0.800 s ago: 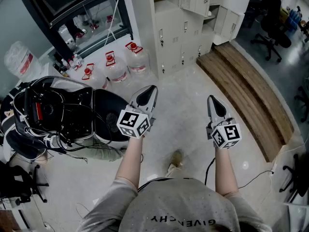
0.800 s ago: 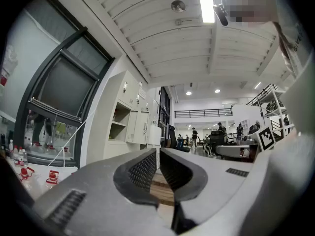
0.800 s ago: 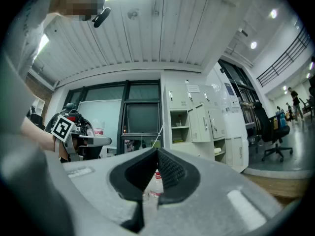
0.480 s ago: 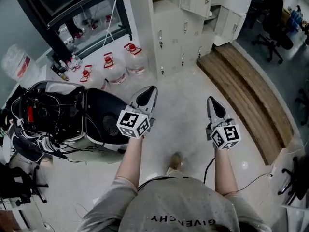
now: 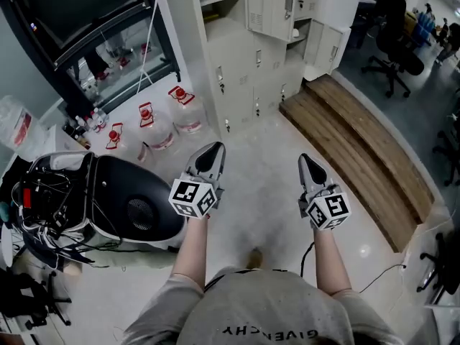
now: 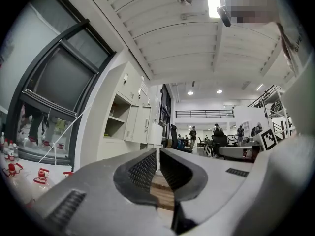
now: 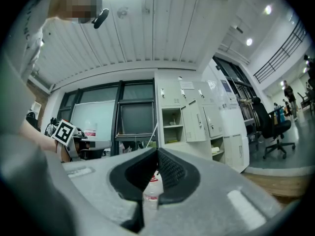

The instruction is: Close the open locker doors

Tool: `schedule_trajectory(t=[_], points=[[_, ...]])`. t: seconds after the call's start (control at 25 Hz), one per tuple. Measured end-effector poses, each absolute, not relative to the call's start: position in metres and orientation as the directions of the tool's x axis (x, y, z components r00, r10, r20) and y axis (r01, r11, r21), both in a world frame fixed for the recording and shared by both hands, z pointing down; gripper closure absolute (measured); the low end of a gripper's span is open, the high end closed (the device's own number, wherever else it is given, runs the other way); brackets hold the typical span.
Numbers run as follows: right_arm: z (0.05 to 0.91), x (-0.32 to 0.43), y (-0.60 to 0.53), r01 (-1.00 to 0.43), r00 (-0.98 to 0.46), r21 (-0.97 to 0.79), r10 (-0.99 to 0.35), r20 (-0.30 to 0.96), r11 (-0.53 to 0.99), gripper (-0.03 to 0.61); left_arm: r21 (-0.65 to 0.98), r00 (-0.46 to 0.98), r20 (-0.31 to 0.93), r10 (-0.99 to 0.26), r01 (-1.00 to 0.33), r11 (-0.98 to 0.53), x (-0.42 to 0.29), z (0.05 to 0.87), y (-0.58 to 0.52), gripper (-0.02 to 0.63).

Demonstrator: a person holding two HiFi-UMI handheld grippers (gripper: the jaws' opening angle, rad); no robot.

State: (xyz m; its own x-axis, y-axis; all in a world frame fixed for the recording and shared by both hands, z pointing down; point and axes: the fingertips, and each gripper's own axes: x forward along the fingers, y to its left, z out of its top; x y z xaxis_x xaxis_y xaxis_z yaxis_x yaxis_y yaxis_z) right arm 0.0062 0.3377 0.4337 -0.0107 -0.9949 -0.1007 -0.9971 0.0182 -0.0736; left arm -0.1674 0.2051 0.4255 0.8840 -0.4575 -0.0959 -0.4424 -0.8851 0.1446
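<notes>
While each pair of jaws is pressed together on nothing, the left gripper (image 5: 213, 149) and right gripper (image 5: 307, 161) are carried side by side ahead of the person, aimed toward the locker bank (image 5: 241, 70) and well apart from it. Its open doors (image 5: 272, 7) stand at the upper right. Judgement: approach stage, not yet at the doors; closed tips would suit pushing them shut.

The right gripper (image 7: 157, 151) has its jaws closed tip to tip with nothing gripped; a water bottle (image 7: 151, 190) on the floor beyond shows through the gap below the tips. Ahead stand white lockers (image 7: 209, 117), one door (image 7: 193, 123) swung open beside bare shelves (image 7: 172, 127). A dark window (image 7: 135, 119) lies left of them, a marker cube (image 7: 63, 132) farther left, and an office chair (image 7: 273, 132) to the right.
</notes>
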Motion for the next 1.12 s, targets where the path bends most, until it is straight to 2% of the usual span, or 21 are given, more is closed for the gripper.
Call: schedule_trajectory(t=[0.56,1.12], points=[[0.437,0.068,0.296,-0.993,0.028,-0.12,-0.995,-0.096,-0.017,0.577,0.152,0.898,-0.078,-0.433,-0.419,-0.895,-0.106,0.429,0.16,0.595],[0.425,0.132,0.163,-0.993,0.005,-0.12,-0.995,-0.096,0.007,0.577,0.147,0.905,-0.088,-0.416,-0.401,-0.904,-0.041,0.418,0.032,0.595]])
